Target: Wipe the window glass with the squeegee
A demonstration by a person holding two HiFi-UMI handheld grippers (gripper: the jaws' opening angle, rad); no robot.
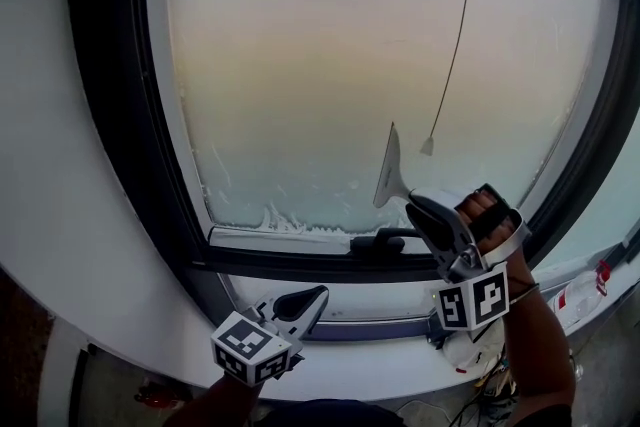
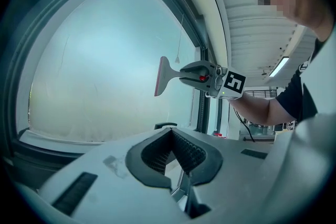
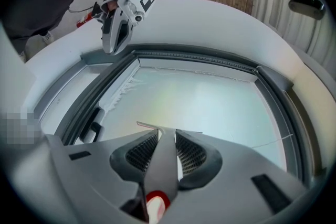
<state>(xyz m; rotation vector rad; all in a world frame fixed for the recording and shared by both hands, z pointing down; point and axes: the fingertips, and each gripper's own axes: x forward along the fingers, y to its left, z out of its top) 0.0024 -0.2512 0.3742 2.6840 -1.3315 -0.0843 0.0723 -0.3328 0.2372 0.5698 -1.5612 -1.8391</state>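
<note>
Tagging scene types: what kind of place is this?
Probably indoors at a large building window: hazy window glass in a dark frame, white sill, hanging pull cord.

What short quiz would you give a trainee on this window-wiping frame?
1. True or false: the left gripper holds the squeegee.
2. The white residue on the glass lies mostly along: A) the top edge, B) the bottom edge, C) the centre.
3. Fill in: the right gripper has its jaws shut on the squeegee's ____.
Key: 1 false; 2 B; 3 handle.
</note>
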